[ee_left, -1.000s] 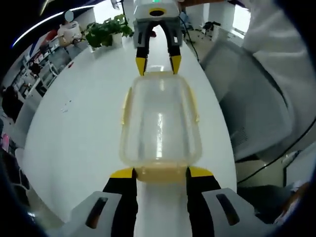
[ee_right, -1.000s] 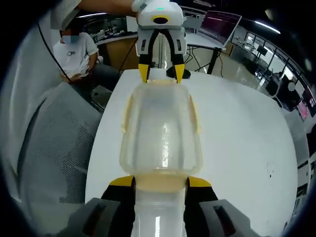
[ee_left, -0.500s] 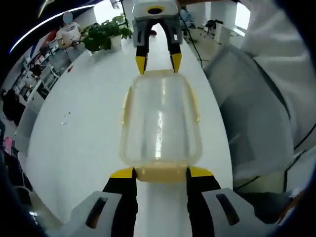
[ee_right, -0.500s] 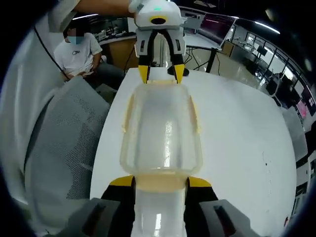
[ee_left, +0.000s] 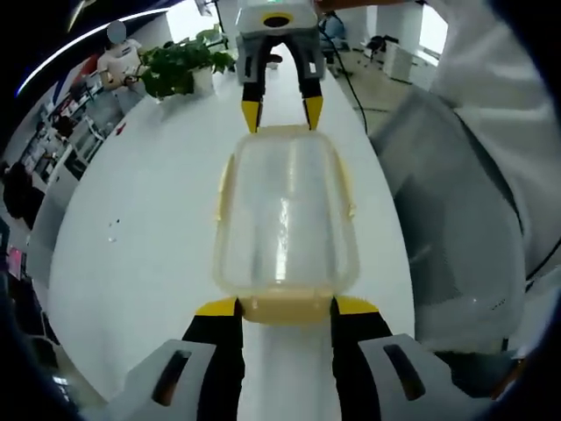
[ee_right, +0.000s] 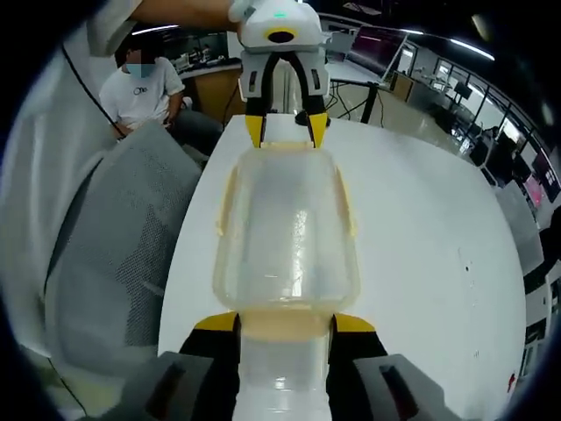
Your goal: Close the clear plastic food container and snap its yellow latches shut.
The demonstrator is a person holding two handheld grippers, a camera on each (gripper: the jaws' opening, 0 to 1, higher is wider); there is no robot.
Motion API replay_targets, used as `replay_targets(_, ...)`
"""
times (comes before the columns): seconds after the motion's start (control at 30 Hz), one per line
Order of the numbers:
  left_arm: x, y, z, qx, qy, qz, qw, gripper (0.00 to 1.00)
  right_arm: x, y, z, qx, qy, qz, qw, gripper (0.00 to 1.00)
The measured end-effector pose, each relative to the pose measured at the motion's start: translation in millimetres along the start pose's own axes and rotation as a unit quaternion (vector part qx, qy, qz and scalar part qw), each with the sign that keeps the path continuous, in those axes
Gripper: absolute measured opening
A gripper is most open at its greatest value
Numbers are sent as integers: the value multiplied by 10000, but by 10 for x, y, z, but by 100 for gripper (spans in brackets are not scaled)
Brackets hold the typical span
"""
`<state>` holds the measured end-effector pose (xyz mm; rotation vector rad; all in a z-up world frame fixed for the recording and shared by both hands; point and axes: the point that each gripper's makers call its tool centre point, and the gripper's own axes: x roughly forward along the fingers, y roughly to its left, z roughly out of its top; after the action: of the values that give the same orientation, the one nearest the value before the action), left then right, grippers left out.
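Observation:
A clear plastic container (ee_left: 285, 219) with its lid on hangs lengthwise between my two grippers, over the white table (ee_left: 140, 202). Yellow side latches (ee_left: 223, 189) run along its long edges. In the left gripper view, my left gripper (ee_left: 285, 307) is shut on the near yellow end latch, and my right gripper (ee_left: 281, 114) holds the far end. The right gripper view mirrors this: the container (ee_right: 287, 232) lies ahead, my right gripper (ee_right: 282, 323) is shut on its near end latch, and my left gripper (ee_right: 287, 130) grips the far end.
A grey mesh chair (ee_left: 447, 202) stands at the table's edge beside the container, and appears as the chair (ee_right: 105, 254) on the other side. A potted plant (ee_left: 180, 57) sits at the table's far end. A seated person (ee_right: 140, 92) and a monitor (ee_right: 386, 44) are behind.
Both views have swung slightly over the table, so the background has shifted. The container sits the same between the two grippers and both holds are unchanged.

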<state>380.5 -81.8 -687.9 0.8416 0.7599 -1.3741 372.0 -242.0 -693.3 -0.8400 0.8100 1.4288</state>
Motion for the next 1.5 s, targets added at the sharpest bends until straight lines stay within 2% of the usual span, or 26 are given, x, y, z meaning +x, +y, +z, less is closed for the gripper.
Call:
replay_targets(0.33,219,-2,272,26,8,-34,10000,36,-122,28,-327,74,40,-14,10000,37)
replay_targets(0.8,544,9,534,19,63,-50,10000,36,-205,11,-736,94,117,0,9999,37)
replay_targets(1.23,841,29,625,-1,140,-85,9999,36,-188,2,-1010,159,175,59,9997,37)
replay_targets(1.5,918,32,578,9,224,-76,9997,37,-111,-12,-1051,116,224,69,9997,37)
